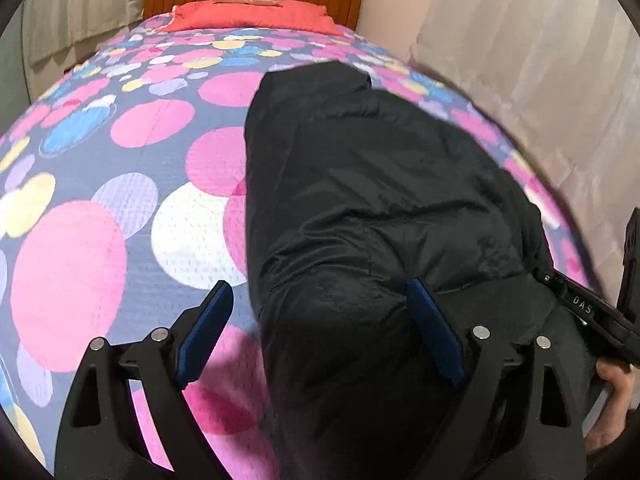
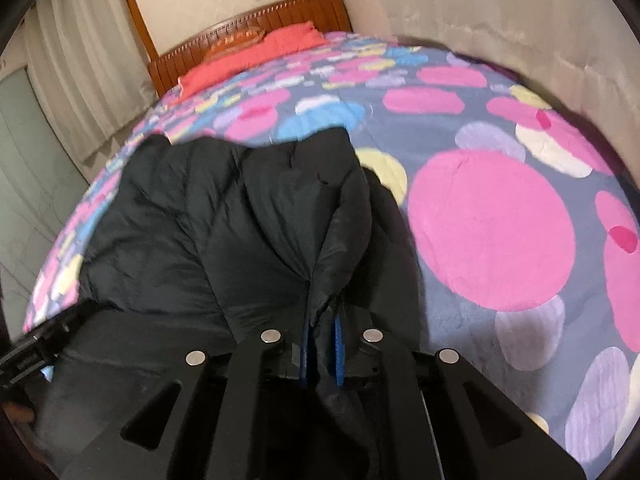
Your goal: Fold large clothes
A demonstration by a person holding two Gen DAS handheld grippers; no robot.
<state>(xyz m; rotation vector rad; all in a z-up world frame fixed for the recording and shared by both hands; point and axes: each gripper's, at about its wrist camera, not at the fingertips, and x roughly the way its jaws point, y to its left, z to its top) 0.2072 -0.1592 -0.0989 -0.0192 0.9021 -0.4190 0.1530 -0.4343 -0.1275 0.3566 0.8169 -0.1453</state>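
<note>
- Black coat (image 1: 380, 200) lies lengthwise on the dotted bedspread (image 1: 120, 208), bunched, one side already lapped over.
- Left gripper (image 1: 320, 332): fingers spread wide, straddling the coat's near edge, pads clear of the cloth.
- Right gripper (image 2: 322, 340): fingers nearly together, pinching a ridge of coat fabric.
- Risk: the shell looks slick and puffy; a thin pinch may slip out under pull.
- Risk: with the left side unheld, pulling from the right could drag the whole coat rather than fold it.
- Red pillow (image 1: 248, 20) well away, no hazard.
</note>
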